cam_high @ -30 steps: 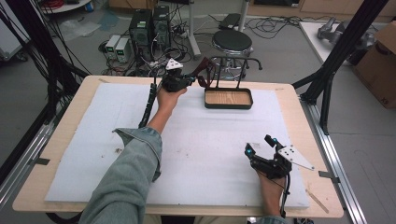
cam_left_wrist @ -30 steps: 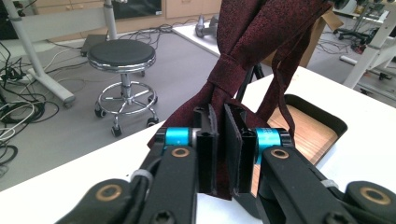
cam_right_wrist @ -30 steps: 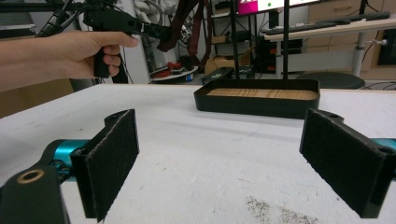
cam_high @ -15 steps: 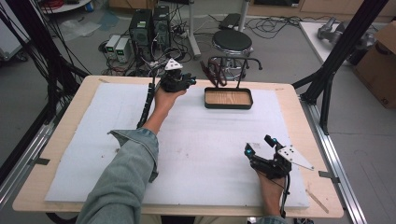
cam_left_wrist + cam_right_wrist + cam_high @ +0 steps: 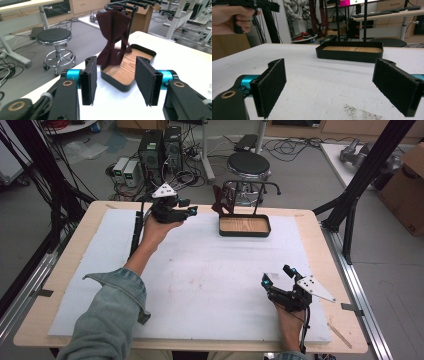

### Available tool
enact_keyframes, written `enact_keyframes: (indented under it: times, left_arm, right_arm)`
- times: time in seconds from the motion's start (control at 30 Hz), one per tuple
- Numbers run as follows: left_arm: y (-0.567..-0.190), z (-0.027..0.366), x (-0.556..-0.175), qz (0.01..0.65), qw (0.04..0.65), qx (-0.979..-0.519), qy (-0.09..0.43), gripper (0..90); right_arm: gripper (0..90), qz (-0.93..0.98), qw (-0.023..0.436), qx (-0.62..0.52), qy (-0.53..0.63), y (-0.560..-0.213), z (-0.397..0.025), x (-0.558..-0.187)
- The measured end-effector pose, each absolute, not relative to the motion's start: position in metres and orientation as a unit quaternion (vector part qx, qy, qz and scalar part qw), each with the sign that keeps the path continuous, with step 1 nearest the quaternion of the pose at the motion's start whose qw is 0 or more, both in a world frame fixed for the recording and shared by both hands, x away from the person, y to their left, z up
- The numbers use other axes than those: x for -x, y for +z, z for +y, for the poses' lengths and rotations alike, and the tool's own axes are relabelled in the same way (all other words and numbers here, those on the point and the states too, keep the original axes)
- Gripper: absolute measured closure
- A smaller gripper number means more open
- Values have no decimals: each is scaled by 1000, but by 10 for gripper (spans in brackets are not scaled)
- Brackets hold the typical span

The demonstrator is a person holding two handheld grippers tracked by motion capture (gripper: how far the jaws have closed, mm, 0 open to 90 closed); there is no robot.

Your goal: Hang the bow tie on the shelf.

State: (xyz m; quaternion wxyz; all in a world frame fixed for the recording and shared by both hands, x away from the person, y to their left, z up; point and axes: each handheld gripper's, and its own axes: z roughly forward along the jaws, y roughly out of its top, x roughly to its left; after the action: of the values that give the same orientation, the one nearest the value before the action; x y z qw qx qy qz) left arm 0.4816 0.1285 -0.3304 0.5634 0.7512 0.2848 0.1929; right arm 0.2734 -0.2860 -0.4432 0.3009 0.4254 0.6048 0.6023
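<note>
Table [image 5: 320,240] (wooden, seemingly) bears white mat [image 5: 200,280] and tray [image 5: 244,233].

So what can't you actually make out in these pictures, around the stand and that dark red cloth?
- High view: how the dark red cloth hangs on the stand is too small to tell.
- Left gripper view: the stand's top rods are cut off by the upper edge.
- Right gripper view: the left gripper runs off the top; the cloth is blurred against background clutter.

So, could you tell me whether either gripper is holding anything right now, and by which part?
Nothing is held. The left gripper is open, with the dark red cloth hanging on the rack beyond it; the right gripper is open over the table.
</note>
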Motion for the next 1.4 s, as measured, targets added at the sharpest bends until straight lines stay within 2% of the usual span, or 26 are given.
enact_keyframes:
  times: [0.77, 1.13, 1.4]
  left_arm:
    - [-306, 250, -373, 287, 606, -707, 225, 417]
    - [-324, 298, -327, 298, 616, -690, 235, 399]
    - [-339, 313, -309, 308, 609, -690, 241, 385]
  right_arm:
    - [109, 606, 305, -427, 597, -443, -286, -274]
    - [109, 606, 304, -431, 596, -443, -286, -273]
    - [109, 604, 308, -432, 595, -443, -286, -274]
